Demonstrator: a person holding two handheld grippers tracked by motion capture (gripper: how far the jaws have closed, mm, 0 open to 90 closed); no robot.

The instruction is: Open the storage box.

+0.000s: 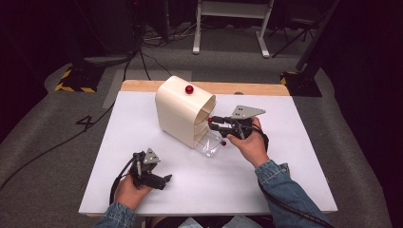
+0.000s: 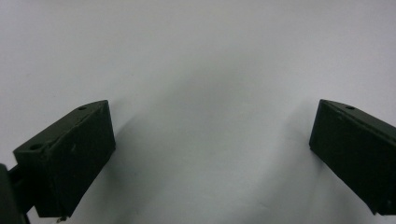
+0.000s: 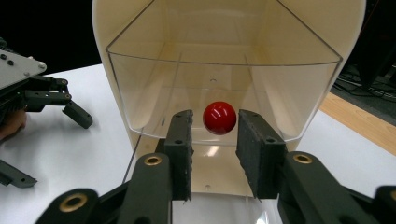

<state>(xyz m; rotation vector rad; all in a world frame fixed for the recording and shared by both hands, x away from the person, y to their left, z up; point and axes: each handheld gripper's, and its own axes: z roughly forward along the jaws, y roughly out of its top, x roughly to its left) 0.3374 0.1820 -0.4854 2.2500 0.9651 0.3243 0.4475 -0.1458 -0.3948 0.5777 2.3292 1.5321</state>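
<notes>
A cream box (image 1: 183, 111) with a rounded top stands on the white table (image 1: 142, 142), a red knob (image 1: 189, 89) on its top. Its clear front flap (image 3: 224, 93) carries a second red knob (image 3: 219, 117). My right gripper (image 1: 212, 123) points at the box mouth. In the right gripper view the right gripper (image 3: 215, 135) has its jaws close on either side of the flap's red knob, with a thin gap on the left side. My left gripper (image 1: 164, 179) rests near the table's front left, and in the left gripper view the left gripper (image 2: 212, 140) stands wide open over bare table.
The table's wooden back edge (image 1: 256, 88) runs behind the box. Beyond it are a grey floor with cables (image 1: 142, 57), a white stand (image 1: 233, 23) and yellow-black striped bases (image 1: 76, 80).
</notes>
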